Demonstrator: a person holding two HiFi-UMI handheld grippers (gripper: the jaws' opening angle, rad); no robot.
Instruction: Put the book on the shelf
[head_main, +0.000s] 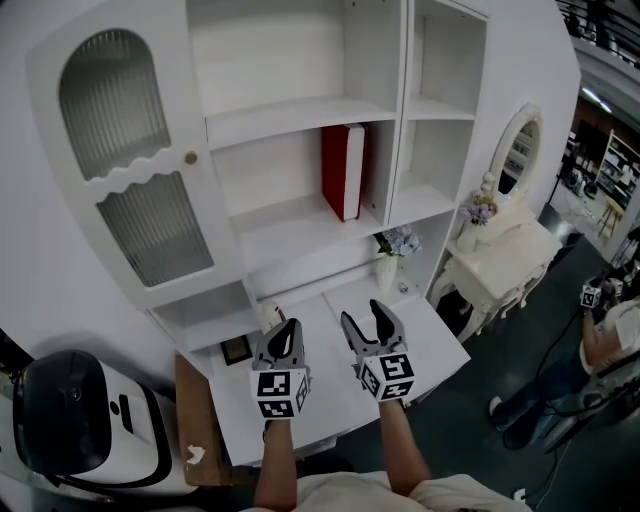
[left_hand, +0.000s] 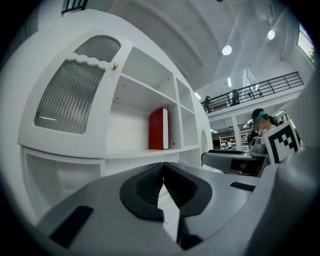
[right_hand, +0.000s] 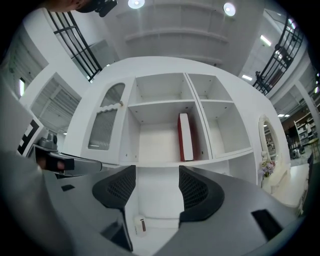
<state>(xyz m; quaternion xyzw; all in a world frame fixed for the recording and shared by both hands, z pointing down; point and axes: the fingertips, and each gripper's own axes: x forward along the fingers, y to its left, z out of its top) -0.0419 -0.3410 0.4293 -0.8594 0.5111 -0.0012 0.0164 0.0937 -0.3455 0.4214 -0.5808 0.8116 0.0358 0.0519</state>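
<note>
The red book (head_main: 343, 170) stands upright on the middle shelf (head_main: 290, 215) of the white cabinet, against the divider on its right; it also shows in the left gripper view (left_hand: 159, 129) and the right gripper view (right_hand: 185, 136). Both grippers hover over the white desk flap (head_main: 330, 395), well below the book and apart from it. My left gripper (head_main: 285, 328) (left_hand: 162, 172) is shut, pad tips touching, nothing between them. My right gripper (head_main: 362, 315) (right_hand: 157, 180) is open and empty, pointing at the shelf bay that holds the book.
A small white bottle (head_main: 268, 315) (right_hand: 140, 225) lies at the back of the flap, beside a dark picture frame (head_main: 237, 350). A vase of flowers (head_main: 390, 255) stands at its right. A cream dressing table (head_main: 500, 260) and a person (head_main: 600, 340) are further right.
</note>
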